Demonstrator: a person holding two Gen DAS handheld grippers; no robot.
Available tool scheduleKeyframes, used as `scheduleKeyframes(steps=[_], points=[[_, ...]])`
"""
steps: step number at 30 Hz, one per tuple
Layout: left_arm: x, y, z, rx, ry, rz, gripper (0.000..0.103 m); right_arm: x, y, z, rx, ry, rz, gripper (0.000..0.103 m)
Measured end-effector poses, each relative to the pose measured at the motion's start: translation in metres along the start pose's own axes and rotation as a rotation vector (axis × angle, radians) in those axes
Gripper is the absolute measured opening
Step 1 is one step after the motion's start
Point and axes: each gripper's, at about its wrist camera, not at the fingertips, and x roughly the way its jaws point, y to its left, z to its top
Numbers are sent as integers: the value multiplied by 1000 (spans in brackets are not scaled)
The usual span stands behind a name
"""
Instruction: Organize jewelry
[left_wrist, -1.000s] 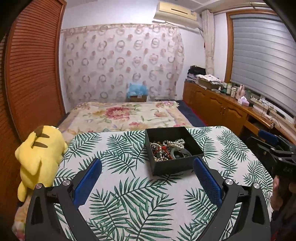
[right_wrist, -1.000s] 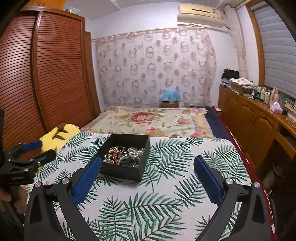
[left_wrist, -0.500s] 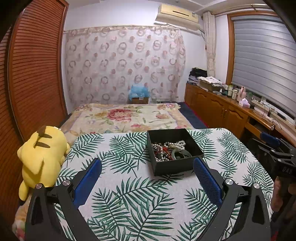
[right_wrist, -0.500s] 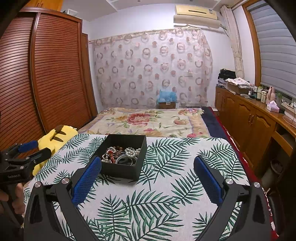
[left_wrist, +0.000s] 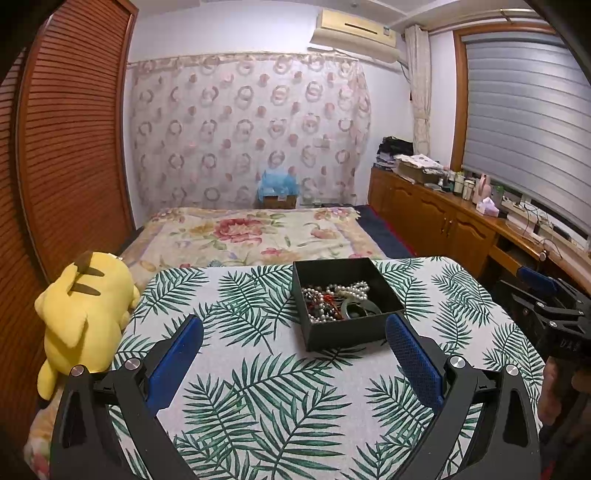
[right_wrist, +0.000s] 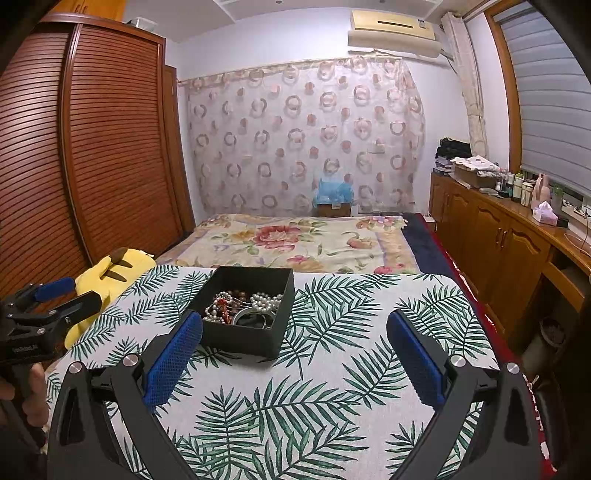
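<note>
Jewelry sits tangled in the box (left_wrist: 347, 332).
Your left gripper (left_wrist: 293, 332) and right gripper (right_wrist: 293, 330) gape wide, empty.

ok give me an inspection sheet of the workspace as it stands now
surface: table under a palm-leaf cloth, flat.
job's things: open black box on the cloth, holding tangled pearl strands, red and dark beads and a dark bangle; nothing lies outside it.
clutter: yellow plush toy at the table's left edge.
grippers: left hand-held gripper open and empty, short of the box; right hand-held gripper open and empty, box by its left finger.
cables: thin cords on the window-side counter.
surroundings: bed, louvred wardrobe, air conditioner.
</note>
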Motion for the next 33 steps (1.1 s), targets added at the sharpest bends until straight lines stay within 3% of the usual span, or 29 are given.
scheduleKeyframes(steps=[33], points=[[-8,-10,6,2,-19,2,95,-3,2,0,-1,-9,-1,101]])
